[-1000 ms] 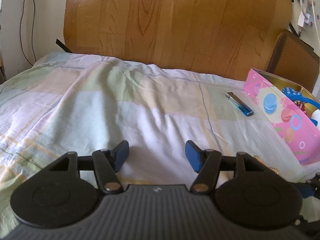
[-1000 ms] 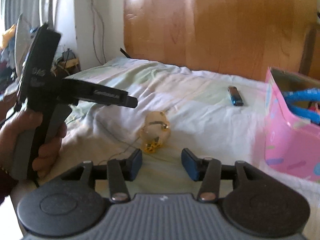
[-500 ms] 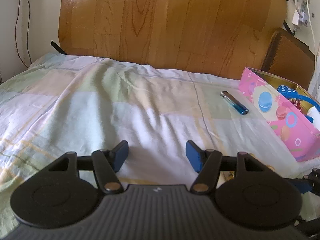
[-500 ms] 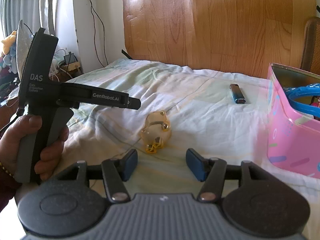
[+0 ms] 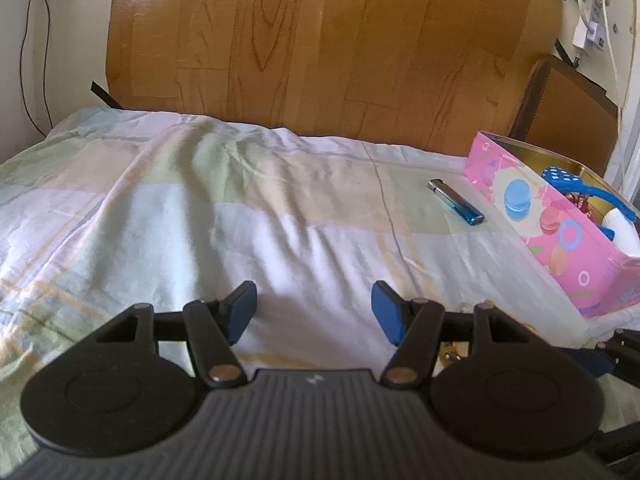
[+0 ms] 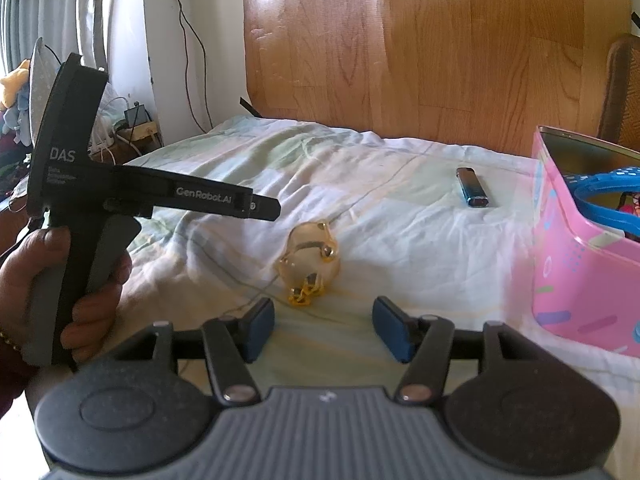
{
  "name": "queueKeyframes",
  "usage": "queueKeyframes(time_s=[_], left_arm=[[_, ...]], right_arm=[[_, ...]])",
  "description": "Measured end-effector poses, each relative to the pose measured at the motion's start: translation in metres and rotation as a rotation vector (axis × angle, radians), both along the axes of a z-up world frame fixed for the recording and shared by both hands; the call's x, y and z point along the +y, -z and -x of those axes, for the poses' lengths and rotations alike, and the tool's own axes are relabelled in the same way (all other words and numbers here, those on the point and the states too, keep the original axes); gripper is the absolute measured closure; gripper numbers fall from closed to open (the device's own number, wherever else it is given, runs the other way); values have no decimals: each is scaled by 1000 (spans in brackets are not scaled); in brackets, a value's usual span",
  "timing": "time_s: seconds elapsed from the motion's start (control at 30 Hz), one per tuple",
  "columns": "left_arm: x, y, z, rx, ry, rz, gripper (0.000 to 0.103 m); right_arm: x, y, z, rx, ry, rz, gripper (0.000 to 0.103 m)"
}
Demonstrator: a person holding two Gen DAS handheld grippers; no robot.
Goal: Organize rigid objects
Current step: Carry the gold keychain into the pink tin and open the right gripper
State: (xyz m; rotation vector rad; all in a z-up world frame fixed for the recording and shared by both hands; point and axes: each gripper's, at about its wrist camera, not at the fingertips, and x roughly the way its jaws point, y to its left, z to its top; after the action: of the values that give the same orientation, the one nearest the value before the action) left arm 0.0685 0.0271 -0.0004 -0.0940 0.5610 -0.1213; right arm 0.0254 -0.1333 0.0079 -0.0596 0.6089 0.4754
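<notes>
right gripper [image 6: 322,328]: spread, nothing between its pads | gold ornament [image 6: 309,265]: on the bed [image 6: 380,216], just ahead of the right gripper, slightly left of centre | lighter [image 6: 472,192]: farther off to the right, near the pink box [image 6: 576,280] | left gripper [image 5: 314,312]: spread, empty, over bare sheet

On bed [image 6: 400,248]: figurine [image 6: 310,266] near centre, lighter [image 6: 472,192] farther right, box [image 6: 580,280] at right edge w/ items inside; headboard [image 6: 420,48] behind.
</notes>
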Motion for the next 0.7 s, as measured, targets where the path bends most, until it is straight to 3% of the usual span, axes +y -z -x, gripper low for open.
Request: queueKeyframes(time_s=[0.2,0.43,0.57,0.7], left_arm=[[4,-1,1,29,45,51,37],[1,-8,13,94,166,301,37],[-16,-15,17,98,224,289,37],[-25,-10,10,137,217,278,37]], right_arm=[[-2,0,-1,1,12,-10,46],[0,0,0,0,17,-7,46],[2,0,-1,-2,27,12,46],[13,-3,-8,-8,-2,42,44]])
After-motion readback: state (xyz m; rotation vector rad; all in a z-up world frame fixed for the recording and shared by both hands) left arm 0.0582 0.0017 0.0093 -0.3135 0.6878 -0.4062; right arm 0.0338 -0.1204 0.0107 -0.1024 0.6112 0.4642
